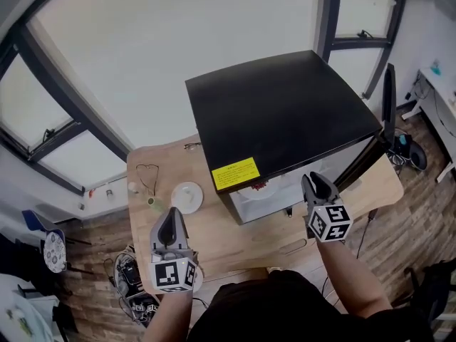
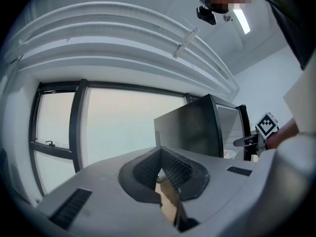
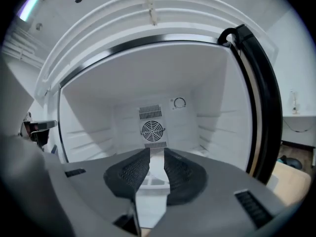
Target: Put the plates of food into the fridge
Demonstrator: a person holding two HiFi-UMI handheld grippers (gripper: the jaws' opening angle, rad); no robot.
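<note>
A black fridge (image 1: 285,109) stands on the wooden table (image 1: 214,234) with its door (image 1: 388,98) swung open to the right. Just inside its opening lies a plate of red food (image 1: 256,186). A second white plate (image 1: 187,194) rests on the table to the fridge's left. My right gripper (image 1: 311,180) is held in front of the opening; its jaws stand open with nothing between them (image 3: 157,154), facing the white interior (image 3: 148,93). My left gripper (image 1: 171,218) hovers near the table's front left, short of the white plate, jaws shut and empty (image 2: 159,154).
A yellow label (image 1: 235,174) marks the fridge top's front edge. A small green item (image 1: 152,203), a cable loop (image 1: 146,174) and glasses (image 1: 192,146) lie on the table's left part. The fan (image 3: 151,130) and dial (image 3: 179,103) sit on the fridge's back wall.
</note>
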